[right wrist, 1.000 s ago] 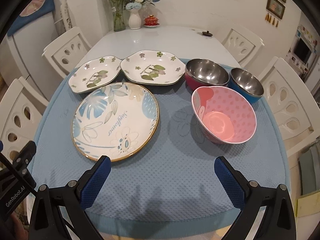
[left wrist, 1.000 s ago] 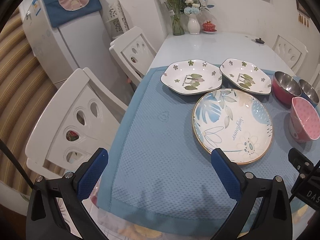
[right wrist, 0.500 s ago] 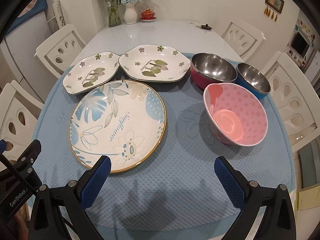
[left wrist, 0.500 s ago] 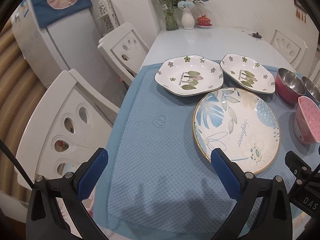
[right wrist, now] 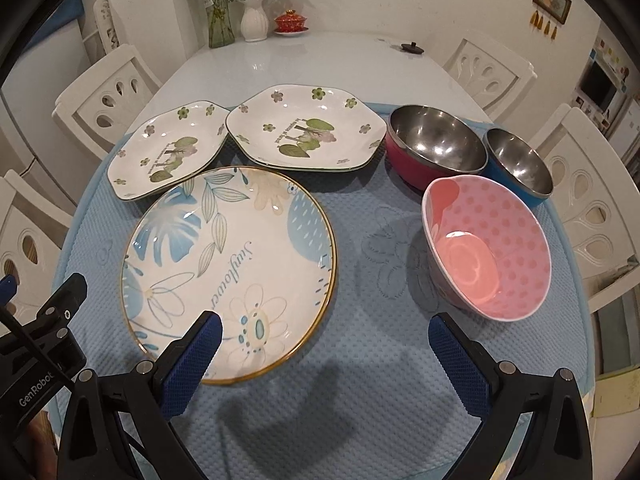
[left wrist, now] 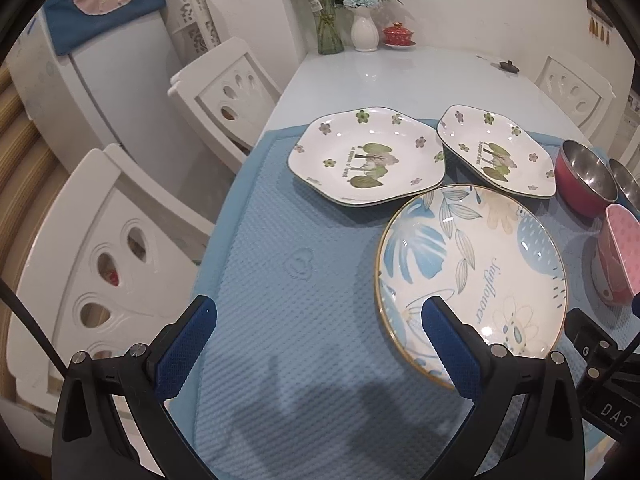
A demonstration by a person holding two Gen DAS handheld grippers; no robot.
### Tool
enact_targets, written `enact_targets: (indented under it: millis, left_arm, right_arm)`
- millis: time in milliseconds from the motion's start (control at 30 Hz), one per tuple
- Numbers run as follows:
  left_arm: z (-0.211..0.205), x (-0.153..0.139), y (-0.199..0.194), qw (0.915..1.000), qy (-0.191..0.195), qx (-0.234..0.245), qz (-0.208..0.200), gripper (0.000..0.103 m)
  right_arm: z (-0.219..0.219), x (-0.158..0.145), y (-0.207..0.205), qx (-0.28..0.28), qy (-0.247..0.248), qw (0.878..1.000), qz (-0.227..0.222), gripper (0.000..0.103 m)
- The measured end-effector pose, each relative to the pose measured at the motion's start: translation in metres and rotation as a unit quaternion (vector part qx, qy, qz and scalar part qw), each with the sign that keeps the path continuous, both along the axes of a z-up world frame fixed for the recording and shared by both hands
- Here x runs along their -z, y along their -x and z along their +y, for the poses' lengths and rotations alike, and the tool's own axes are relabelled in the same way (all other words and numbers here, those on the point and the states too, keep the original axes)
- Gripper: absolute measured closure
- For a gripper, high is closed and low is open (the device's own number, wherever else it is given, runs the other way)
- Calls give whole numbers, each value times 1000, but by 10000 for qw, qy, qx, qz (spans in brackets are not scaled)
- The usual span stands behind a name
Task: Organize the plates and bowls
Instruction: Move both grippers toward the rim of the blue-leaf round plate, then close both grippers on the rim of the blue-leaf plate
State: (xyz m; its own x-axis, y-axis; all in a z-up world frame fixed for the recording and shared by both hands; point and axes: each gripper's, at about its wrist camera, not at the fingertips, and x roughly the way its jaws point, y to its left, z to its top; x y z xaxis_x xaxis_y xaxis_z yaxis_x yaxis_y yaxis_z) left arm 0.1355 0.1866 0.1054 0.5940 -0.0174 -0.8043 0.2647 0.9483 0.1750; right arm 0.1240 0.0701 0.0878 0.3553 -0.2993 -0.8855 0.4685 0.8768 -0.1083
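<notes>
Left gripper [left wrist: 320,320]: jaws spread wide, empty, above the blue mat [left wrist: 304,360]; its right finger overlaps the near-left rim of the round leaf-pattern plate [left wrist: 472,264]. Right gripper [right wrist: 324,332]: jaws spread wide, empty; its left finger overlaps that plate's near rim. Beyond the plate lie two hexagonal floral plates [right wrist: 168,152] [right wrist: 304,132], side by side. Right of the round plate stands the pink dotted bowl [right wrist: 488,244]; beyond it the red steel bowl [right wrist: 436,144] and blue steel bowl [right wrist: 516,164].

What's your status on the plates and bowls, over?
Left gripper open, right gripper open, both empty above blue mat. Round plate, two hexagonal plates, three bowls all unstacked. Nothing in the way.
</notes>
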Motion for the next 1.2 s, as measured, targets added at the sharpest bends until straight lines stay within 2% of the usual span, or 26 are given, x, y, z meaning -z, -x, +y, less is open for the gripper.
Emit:
enact_targets:
  millis: [633, 800, 867, 1033, 1100, 1200]
  left_arm:
    - [-10, 22, -26, 9990, 144, 215, 352, 1]
    - [-14, 34, -37, 9970, 326, 350, 613, 15]
    - [-16, 40, -42, 9958, 380, 391, 729, 27]
    - [-20, 52, -52, 9930, 446, 542, 945, 38]
    - [-23, 56, -55, 9914, 490, 646, 1024, 42]
    - [-26, 64, -61, 9874, 639, 789, 1216, 49]
  right_arm:
    - [-23, 30, -27, 87, -434, 9987, 259, 2]
    - [-30, 43, -33, 124, -801, 9961, 336, 20]
    - [-33, 50, -34, 167, -957, 9946, 359, 25]
    - [-40, 61, -38, 250, -1156, 9924, 330, 37]
    - [-44, 64, -40, 274, -1224, 9916, 301, 46]
    - [-53, 68, -45, 323, -1397, 9894, 223, 51]
